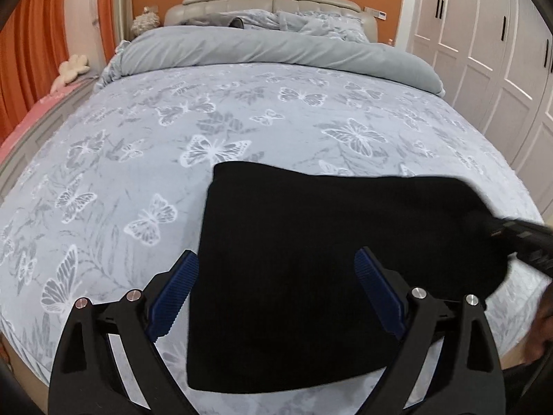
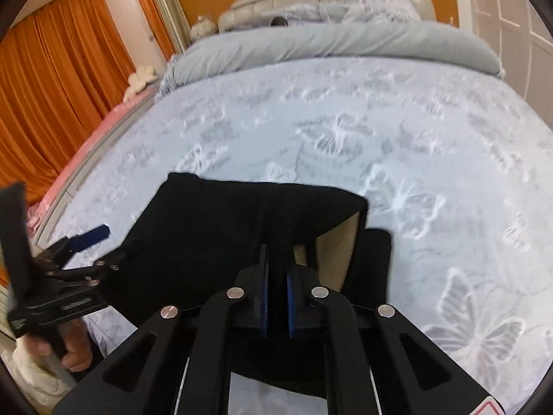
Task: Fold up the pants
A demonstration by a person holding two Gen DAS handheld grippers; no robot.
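Observation:
The black pants [image 1: 311, 224] lie folded into a compact block on the near part of the bed. My left gripper [image 1: 276, 254] is open wide above their near left part, its blue pads [image 1: 172, 297] apart and gripping nothing. In the right wrist view the left gripper [image 2: 103, 250] shows at the pants' left edge, held by a hand [image 2: 74, 349]. My right gripper [image 2: 278, 247] is shut on a fold of the pants [image 2: 207, 224] at their right side. The cloth there is lifted, and a tan inner face [image 2: 337, 245] shows. The right gripper [image 1: 518, 238] enters from the right in the left wrist view.
The bed sheet [image 1: 172, 121] is pale blue with butterflies. A grey duvet [image 1: 276, 48] is rolled back near the headboard. White wardrobe doors [image 1: 484, 52] stand to the right, orange curtains [image 1: 27, 52] and a plush toy [image 1: 72, 67] to the left.

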